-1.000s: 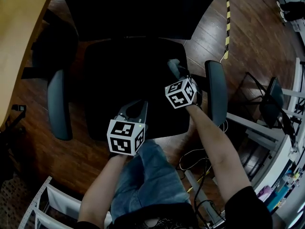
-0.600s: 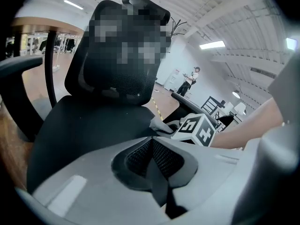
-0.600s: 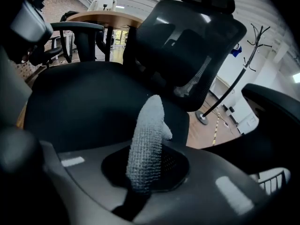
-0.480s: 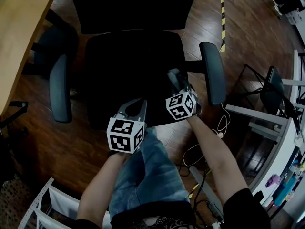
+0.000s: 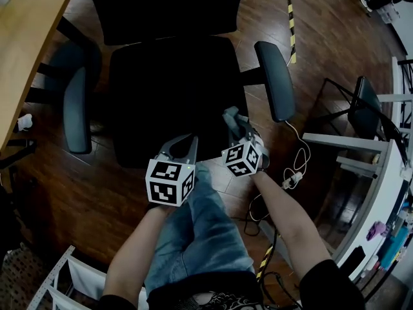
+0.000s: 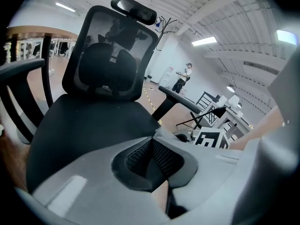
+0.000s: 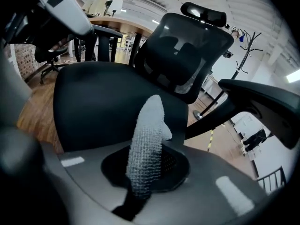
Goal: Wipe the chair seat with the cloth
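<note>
My right hand-held gripper [image 5: 230, 115] is clamped low on the cloth [image 7: 146, 135], a light, soft knitted strip that should drape and drag easily if I press its free end flat. My left hand-held gripper [image 6: 151, 142] has its jaws together on nothing. Both hang at the near edge of the black chair seat [image 5: 174, 89], which looks padded and matte, with wooden floor [image 5: 97, 199] all round, a table [image 5: 26, 37] far left and cables [image 5: 290, 173] to the right.

No text, number or brand can be read
</note>
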`<control>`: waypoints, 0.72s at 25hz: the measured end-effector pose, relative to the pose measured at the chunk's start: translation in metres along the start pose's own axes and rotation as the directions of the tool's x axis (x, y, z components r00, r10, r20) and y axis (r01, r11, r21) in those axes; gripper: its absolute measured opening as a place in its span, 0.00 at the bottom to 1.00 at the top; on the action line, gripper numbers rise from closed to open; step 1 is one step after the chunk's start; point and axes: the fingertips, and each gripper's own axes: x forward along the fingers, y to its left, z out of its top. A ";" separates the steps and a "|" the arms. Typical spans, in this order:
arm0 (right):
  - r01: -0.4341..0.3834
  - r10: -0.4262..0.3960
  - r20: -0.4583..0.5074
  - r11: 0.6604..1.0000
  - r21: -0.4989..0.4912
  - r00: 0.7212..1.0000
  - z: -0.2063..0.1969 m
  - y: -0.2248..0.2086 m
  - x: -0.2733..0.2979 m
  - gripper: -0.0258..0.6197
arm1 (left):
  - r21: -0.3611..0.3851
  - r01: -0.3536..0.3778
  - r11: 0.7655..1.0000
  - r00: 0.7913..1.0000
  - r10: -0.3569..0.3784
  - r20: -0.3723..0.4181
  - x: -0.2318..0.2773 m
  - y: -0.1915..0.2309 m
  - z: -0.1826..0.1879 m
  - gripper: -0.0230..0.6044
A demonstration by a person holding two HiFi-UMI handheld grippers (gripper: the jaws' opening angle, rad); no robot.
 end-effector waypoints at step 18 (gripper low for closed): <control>-0.028 0.026 0.038 0.999 0.039 0.999 -0.033 0.046 -0.071 0.06 | 0.032 -0.004 0.999 1.000 0.003 0.021 -0.022 -0.041 -0.024 0.04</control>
